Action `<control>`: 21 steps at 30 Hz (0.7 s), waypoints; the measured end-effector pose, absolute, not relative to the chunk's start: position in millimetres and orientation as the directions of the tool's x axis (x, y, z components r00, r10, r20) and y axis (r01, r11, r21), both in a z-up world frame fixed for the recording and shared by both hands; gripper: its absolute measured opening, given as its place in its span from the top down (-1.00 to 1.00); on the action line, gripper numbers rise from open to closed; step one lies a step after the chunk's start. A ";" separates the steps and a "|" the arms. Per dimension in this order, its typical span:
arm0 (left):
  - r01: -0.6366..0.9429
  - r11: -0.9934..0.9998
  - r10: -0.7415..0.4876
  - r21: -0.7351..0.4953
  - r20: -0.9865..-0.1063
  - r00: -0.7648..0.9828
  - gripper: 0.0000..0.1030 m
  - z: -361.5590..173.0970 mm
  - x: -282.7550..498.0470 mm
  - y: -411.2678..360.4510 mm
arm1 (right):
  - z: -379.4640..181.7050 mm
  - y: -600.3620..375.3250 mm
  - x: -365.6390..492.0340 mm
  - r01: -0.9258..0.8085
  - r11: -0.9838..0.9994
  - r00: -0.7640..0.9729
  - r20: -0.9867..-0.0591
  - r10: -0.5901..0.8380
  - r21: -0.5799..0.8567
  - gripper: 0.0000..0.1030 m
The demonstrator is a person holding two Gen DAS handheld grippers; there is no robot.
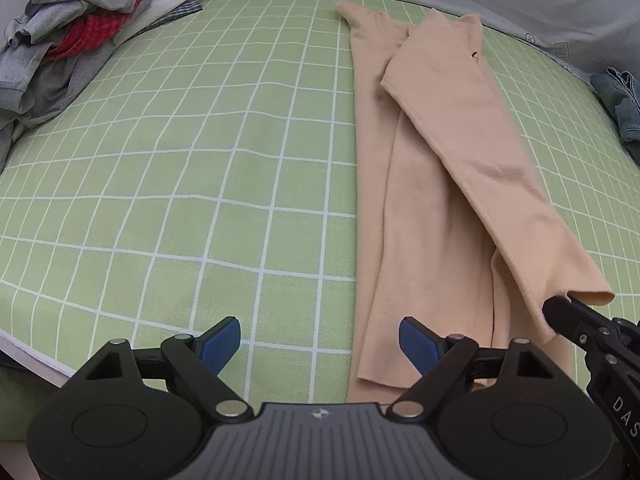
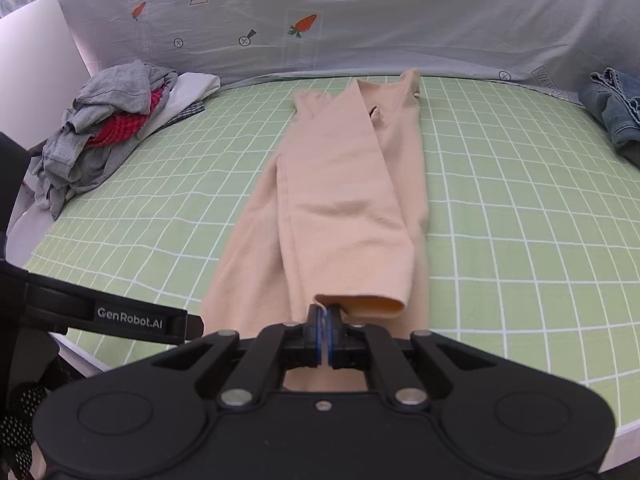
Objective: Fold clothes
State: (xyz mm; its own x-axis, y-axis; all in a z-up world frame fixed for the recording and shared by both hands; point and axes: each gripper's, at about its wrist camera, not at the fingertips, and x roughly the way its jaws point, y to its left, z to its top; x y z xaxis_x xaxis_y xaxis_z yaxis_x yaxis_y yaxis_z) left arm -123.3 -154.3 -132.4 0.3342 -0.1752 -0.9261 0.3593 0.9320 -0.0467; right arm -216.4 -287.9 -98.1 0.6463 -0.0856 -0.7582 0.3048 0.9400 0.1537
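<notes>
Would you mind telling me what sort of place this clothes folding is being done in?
Probably a bedroom, with folding done on a bed: a green grid-patterned sheet covers the surface, a carrot-print bedsheet rises behind it, and a pile of unfolded laundry waits beside the peach garment.

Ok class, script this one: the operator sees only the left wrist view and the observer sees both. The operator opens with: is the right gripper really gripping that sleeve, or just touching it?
Observer: It is gripping. In the right wrist view the right gripper is shut on the sleeve at the cuff's left corner.
Operator: What is behind the bed?
Observer: A grey sheet printed with carrots and arrows.
Operator: Anything past the pile?
Observer: A pale flat panel stands behind the pile.
</notes>
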 end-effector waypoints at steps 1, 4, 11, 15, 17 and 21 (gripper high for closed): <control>0.361 0.931 -0.177 -0.048 -0.926 0.332 -0.69 -132.9 -123.9 -154.4 | -100.4 -287.2 -217.3 0.307 0.939 0.640 -0.764 -0.084 0.154 0.95; 0.372 0.927 -0.183 -0.053 -0.928 0.323 -0.69 -135.7 -125.7 -154.2 | -107.8 -286.3 -217.9 0.315 0.938 0.617 -0.782 -0.086 0.145 0.95; 0.420 0.906 -0.192 -0.056 -0.938 0.289 -0.69 -143.3 -127.7 -156.7 | -121.7 -287.7 -222.2 0.335 0.931 0.571 -0.818 -0.075 0.148 0.96; 0.445 0.894 -0.197 -0.056 -0.940 0.279 -0.69 -144.7 -128.0 -160.4 | -114.2 -290.0 -224.2 0.339 0.930 0.577 -0.812 -0.087 0.142 0.93; 0.448 0.892 -0.195 -0.056 -0.942 0.272 -0.69 -145.6 -127.6 -163.3 | -107.7 -290.1 -226.8 0.344 0.933 0.581 -0.805 -0.121 0.108 0.79; 0.454 0.889 -0.196 -0.063 -0.948 0.252 -0.69 -147.8 -123.8 -168.3 | -101.8 -293.2 -232.8 0.372 0.928 0.569 -0.798 -0.201 0.031 0.34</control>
State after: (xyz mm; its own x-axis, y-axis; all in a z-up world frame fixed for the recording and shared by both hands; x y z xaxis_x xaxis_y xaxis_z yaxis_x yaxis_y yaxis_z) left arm -123.8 -168.3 -147.8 0.2516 -0.1961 -0.9478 0.4538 0.8888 -0.0635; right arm -232.8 -293.2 -101.8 0.5685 -0.2011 -0.7977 0.3719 0.9278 0.0311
